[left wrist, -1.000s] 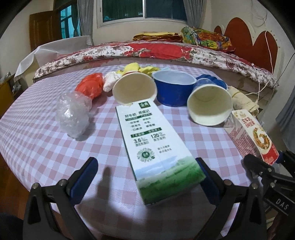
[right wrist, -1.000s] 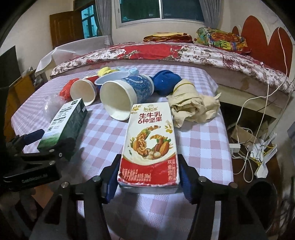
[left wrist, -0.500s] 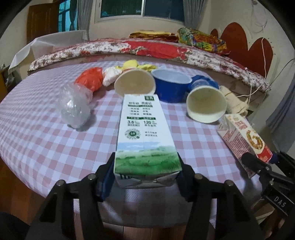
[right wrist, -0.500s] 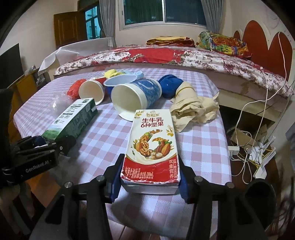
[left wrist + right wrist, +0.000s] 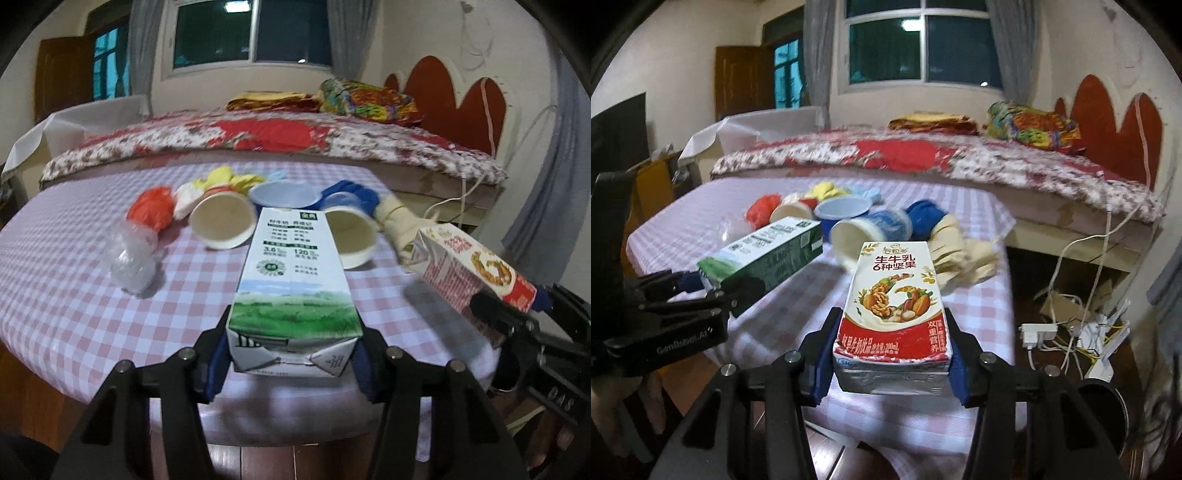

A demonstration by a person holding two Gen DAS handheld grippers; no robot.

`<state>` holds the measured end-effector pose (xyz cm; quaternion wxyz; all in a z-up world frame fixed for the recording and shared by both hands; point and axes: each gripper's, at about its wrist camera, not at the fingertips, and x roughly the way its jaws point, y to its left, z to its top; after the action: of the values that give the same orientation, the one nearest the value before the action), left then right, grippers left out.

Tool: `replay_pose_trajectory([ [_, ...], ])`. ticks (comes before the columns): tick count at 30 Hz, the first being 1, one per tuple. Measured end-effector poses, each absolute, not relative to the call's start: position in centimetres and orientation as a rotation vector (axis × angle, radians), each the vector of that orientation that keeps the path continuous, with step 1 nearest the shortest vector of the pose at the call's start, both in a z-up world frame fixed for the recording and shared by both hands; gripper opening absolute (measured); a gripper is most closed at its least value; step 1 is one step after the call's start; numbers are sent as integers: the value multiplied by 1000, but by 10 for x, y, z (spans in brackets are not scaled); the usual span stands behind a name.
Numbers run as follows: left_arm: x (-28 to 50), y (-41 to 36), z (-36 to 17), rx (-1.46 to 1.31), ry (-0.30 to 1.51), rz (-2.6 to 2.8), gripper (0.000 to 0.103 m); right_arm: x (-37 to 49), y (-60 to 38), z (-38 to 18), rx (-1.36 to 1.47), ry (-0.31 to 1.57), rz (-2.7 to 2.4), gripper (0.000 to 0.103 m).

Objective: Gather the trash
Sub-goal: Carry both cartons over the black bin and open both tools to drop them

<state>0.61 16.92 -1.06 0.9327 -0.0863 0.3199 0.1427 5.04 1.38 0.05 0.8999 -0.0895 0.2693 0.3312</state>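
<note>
Gripping a green-and-white milk carton [image 5: 293, 291] in the left hand-held gripper [image 5: 291, 363], pads clamped on its sides, raised off the checked table [image 5: 66, 280]. Right hand-held gripper [image 5: 890, 369] likewise clenched on a red nut-milk carton [image 5: 895, 306]. Paper cups [image 5: 223, 221] and crumpled bags ahead of both.

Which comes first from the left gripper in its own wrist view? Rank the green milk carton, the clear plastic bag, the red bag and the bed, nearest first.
1. Green milk carton: clamped in the left gripper, centre.
2. Clear plastic bag: on the table, left of the carton.
3. Red bag: further back, left.
4. Bed: beyond the table's far edge.
</note>
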Motion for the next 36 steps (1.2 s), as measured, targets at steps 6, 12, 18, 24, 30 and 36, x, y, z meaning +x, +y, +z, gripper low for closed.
replay_pose_trajectory([
  [6,17,140,-4,-143,645,204,57,57,-30,7,-143,545,588,53],
  [12,34,101,-5,-110,651,89,57,61,-80,6,-121,553,480,53],
  [18,54,52,-9,-68,668,-63,56,65,-141,-6,-93,591,352,53],
  [24,64,-2,-15,-28,690,-219,56,67,-205,-20,-66,631,232,53],
  [30,77,-51,-30,19,736,-341,56,73,-257,-43,-73,682,167,53],
  [36,104,-95,-53,64,809,-426,56,92,-287,-80,-123,767,189,53],
])
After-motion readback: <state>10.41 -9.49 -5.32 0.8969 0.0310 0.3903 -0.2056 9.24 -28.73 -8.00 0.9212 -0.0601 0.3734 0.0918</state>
